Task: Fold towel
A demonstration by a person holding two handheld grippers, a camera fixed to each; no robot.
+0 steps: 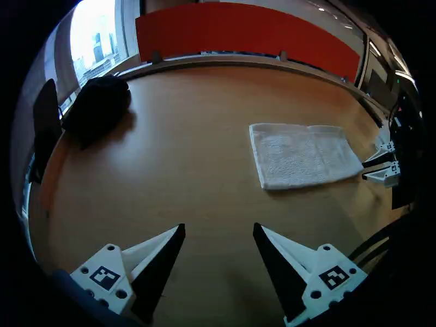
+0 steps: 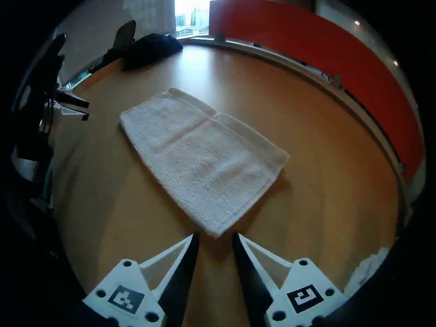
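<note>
Two grippers hover over the wooden table [image 1: 180,163], both empty. The left gripper [image 1: 218,231] has its jaws wide apart, well away from the folded white towel [image 1: 302,155]. The right gripper [image 2: 215,240] keeps a narrow gap, just short of the towel's near corner. A black bag [image 1: 98,106] lies by the window [image 1: 95,38].

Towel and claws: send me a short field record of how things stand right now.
towel: white, folded, lying flat on the table
left claw: open wide, above bare wood, apart from the towel
right claw: open narrowly, tips at the towel's near corner; contact cannot be told
other: black object at the far table corner; red partition behind the table
</note>
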